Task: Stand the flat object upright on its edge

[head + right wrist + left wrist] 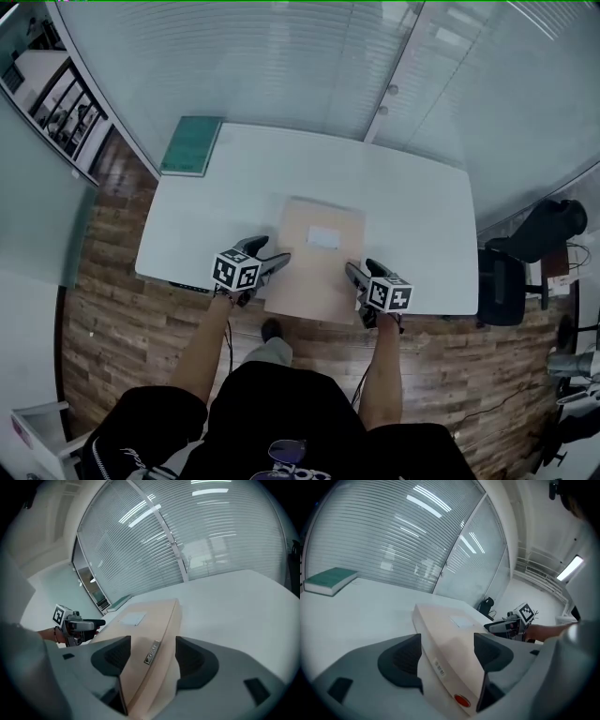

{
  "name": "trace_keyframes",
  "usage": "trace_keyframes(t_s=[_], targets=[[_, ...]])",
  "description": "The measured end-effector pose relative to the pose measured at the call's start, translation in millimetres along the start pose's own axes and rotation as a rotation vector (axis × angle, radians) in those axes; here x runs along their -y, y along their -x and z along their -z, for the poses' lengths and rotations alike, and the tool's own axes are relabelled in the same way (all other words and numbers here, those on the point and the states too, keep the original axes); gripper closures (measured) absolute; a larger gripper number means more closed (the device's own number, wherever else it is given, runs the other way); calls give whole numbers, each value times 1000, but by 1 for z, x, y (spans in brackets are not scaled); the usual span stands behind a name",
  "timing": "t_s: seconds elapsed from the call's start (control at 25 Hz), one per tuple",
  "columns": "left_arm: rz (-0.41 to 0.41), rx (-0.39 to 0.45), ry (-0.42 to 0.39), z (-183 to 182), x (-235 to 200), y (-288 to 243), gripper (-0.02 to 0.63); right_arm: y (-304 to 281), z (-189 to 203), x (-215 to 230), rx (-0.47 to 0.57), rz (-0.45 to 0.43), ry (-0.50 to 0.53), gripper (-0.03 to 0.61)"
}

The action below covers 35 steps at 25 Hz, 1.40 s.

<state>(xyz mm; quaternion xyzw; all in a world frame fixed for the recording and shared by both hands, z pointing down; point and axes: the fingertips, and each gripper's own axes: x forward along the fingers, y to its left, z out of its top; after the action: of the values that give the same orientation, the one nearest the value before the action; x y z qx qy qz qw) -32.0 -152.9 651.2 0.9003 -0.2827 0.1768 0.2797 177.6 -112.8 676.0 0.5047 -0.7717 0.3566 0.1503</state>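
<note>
A flat, tan cardboard box [317, 267] lies on its broad face on the white tabletop [422, 216], long side running away from the person and its near end at the front edge of the tabletop. A white rectangular label [323, 237] sits on its top face. In the left gripper view a round red sticker [461, 700] and a small printed strip [437, 666] show on its thin side wall; the right gripper view shows another small printed tag [151, 652] on the opposite side wall.

The left gripper [280, 260] is at the box's near left corner and the right gripper [353, 272] at its near right corner. Each is released, its jaws spread wide with the corner of the box lying between them, not clamped. A green book [190, 145] lies at the far left corner of the tabletop, well apart from the box.
</note>
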Motion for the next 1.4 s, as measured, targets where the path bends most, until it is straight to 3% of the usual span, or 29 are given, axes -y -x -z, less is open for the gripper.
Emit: trace_keyframes(t_s=[0.36, 0.56, 0.96, 1.4], targets=[[66, -99, 58, 27, -4, -17, 270, -14, 15, 3, -9, -95, -114, 279], [95, -119, 136, 33, -2, -27, 273, -18, 15, 3, 0, -127, -150, 282], [97, -163, 137, 37, -3, -28, 273, -18, 17, 2, 34, -116, -180, 284], [79, -144, 171, 33, -6, -35, 273, -19, 14, 5, 57, -113, -191, 285]])
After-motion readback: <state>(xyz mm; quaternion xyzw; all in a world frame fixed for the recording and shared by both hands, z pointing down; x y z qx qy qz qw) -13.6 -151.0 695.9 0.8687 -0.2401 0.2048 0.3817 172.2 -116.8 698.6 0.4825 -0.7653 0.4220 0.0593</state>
